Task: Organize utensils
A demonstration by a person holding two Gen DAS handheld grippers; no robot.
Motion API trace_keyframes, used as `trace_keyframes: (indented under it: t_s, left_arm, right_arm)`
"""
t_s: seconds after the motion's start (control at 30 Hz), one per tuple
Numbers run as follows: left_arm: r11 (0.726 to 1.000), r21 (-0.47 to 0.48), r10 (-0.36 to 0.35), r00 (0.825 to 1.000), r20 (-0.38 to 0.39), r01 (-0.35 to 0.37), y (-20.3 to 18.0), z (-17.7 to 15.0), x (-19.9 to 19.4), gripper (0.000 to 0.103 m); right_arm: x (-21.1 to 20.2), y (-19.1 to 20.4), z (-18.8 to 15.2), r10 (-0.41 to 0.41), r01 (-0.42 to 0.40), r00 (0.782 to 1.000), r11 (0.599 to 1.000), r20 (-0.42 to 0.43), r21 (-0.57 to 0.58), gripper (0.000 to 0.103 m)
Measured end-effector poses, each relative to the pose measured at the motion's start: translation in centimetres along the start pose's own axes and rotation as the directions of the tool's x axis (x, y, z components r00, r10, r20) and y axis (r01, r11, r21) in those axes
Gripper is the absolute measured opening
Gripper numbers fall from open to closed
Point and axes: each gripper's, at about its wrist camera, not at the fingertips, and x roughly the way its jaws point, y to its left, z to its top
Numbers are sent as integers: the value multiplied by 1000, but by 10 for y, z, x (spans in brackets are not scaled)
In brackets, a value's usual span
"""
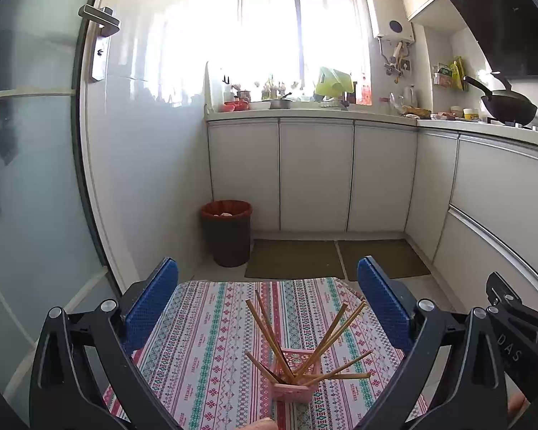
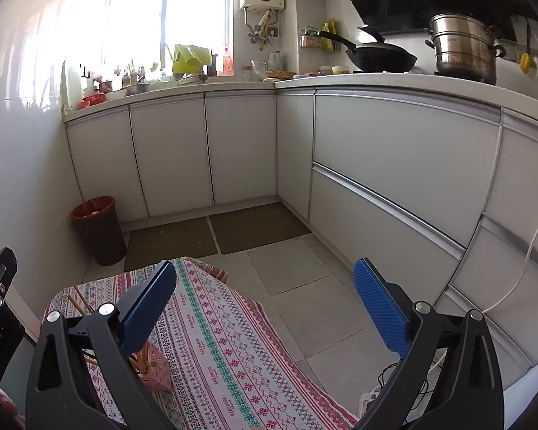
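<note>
Left hand-held gripper and right hand-held gripper both gape wide, empty; chopsticks already splay in the pink holder on the cloth-covered worktop, so we judge sorting near done, next tidying the splay

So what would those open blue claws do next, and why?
Probably draw both back: the chopsticks already stand in the pink holder, none visibly lying on the cloth, and the left hand-held gripper and right hand-held gripper are open, holding nothing.
</note>
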Motion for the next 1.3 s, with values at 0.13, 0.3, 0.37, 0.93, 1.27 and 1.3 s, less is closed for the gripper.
trace_keyframes:
  t_s: [0.13, 0.3, 0.37, 0.93, 1.27, 1.3]
  left_arm:
    - [1000, 14, -7, 1000, -11, 7, -4, -2, 1, 96]
    - [999, 29, -21, 999, -25, 21, -7, -3, 4, 96]
    - [999, 25, -24, 999, -28, 25, -5, -3, 4, 96]
    - [1000, 15, -7, 998, -62, 8, -4, -14, 2, 96]
    - [999, 53, -3, 996, -90, 8, -14, -33, -2, 96]
    - [998, 55, -6, 996, -88, 11, -15, -33, -2, 96]
  right_arm:
    - [3, -3, 1, 2, -2, 1000, 1000, -7, 0, 96]
    - [1, -3, 1, 6, -6, 1000, 1000, -6, 7, 96]
    - [2, -2, 0, 8, -8, 1000, 1000, -8, 4, 96]
    - [-3, 1, -18, -12, 11, 1000, 999, -27, -47, 96]
    - [-6, -7, -33, -19, 17, 999, 999, -37, -48, 96]
    - [-7, -7, -34, -18, 16, 999, 999, -35, -47, 96]
